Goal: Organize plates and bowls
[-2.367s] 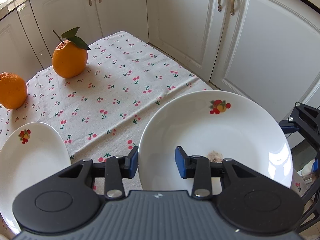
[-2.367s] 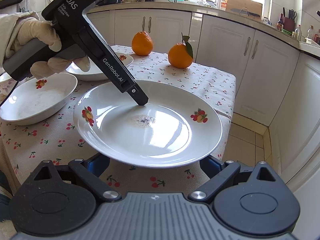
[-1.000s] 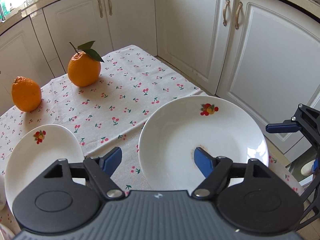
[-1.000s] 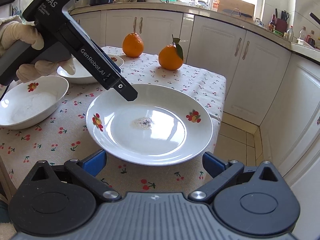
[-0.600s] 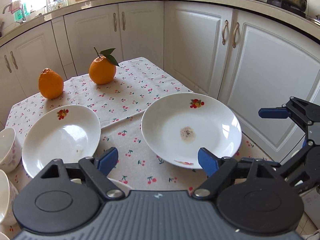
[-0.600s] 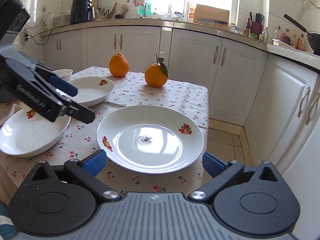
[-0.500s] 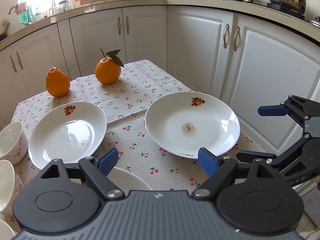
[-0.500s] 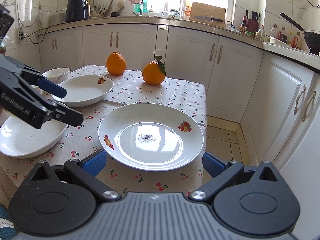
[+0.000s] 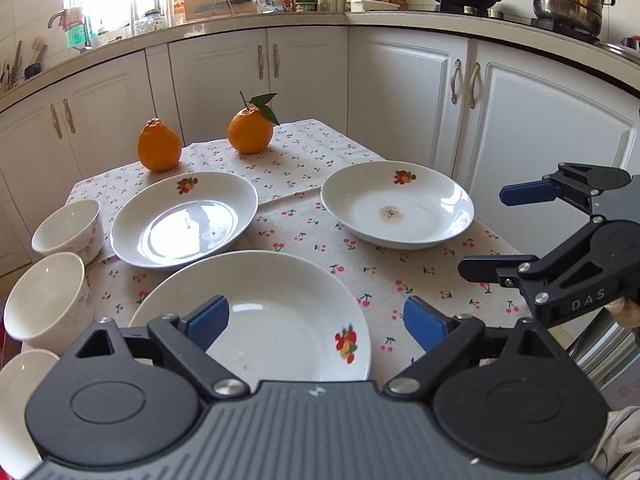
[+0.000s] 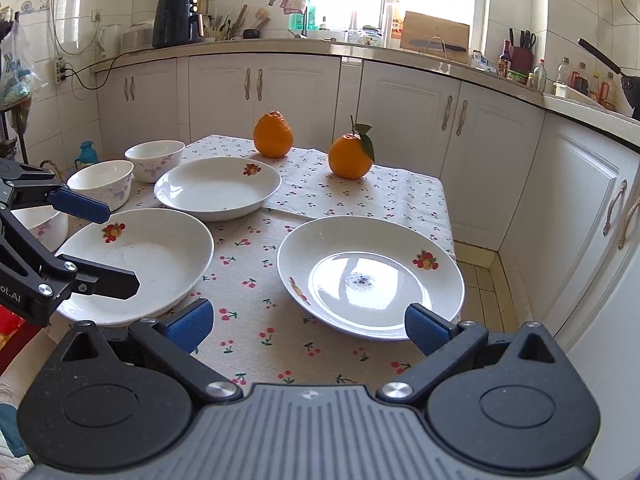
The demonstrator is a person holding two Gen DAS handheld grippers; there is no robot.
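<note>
Surface [image 9: 304, 236] under cherry cloth now seen whole, not just one plate up close: both views pulled well back and up from a second ago. Three plates laid out apart, none stacked: soiled plate [image 9: 396, 210] at the right edge, released and flat; clean plate [image 9: 182, 218] toward the oranges [image 9: 248, 130]; near plate [image 9: 264, 320] just below the left gripper [image 9: 316, 320]. Bowls [image 9: 66, 226] bunched at the left edge, separate too. Left fingers [image 9: 208, 320] have just been spreading, now wide apart with nothing between, only hovering over the near plate. Right gripper [image 10: 306, 320] likewise wide and empty, fingers [image 10: 426, 326] above the soiled plate's near rim without touching. Likely meaning: soiled plate dropped as a grasp target, both hands retreating to pick the next piece; stacking of plates and nesting of bowls not yet begun
</note>
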